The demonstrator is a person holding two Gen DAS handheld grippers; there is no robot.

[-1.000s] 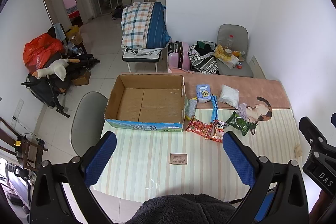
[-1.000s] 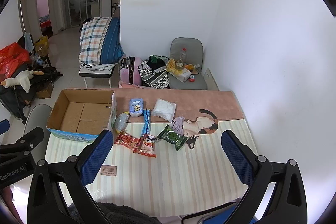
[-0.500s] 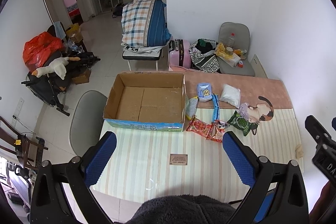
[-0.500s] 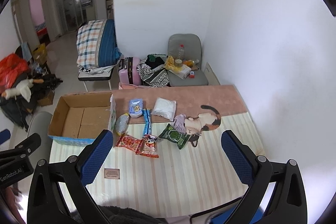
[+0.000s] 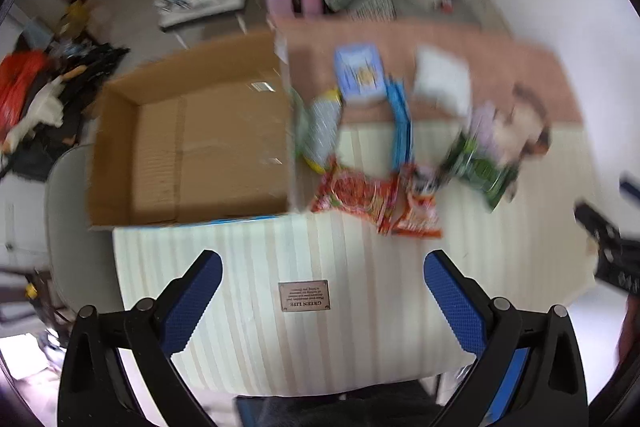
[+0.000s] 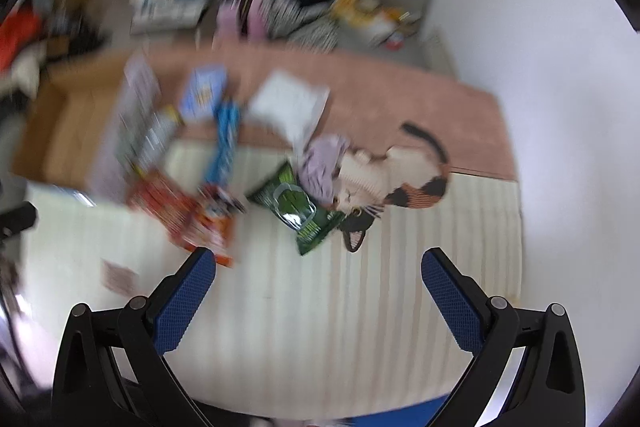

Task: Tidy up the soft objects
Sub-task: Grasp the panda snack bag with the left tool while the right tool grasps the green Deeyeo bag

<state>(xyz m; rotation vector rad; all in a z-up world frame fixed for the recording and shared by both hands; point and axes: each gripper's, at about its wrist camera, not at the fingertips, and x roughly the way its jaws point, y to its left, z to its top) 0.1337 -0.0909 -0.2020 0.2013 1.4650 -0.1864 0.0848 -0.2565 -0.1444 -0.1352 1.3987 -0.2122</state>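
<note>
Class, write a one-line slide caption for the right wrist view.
Open right gripper above a striped table, facing a green packet and blurred snack packets.

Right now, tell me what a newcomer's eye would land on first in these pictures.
The open cardboard box at the table's left, with nothing visible inside it. Just to its right lies a scatter of snack packets: red ones nearest, a green one beside a printed cat on the cloth. Both the left gripper and right gripper hang open above the striped cloth.
</note>
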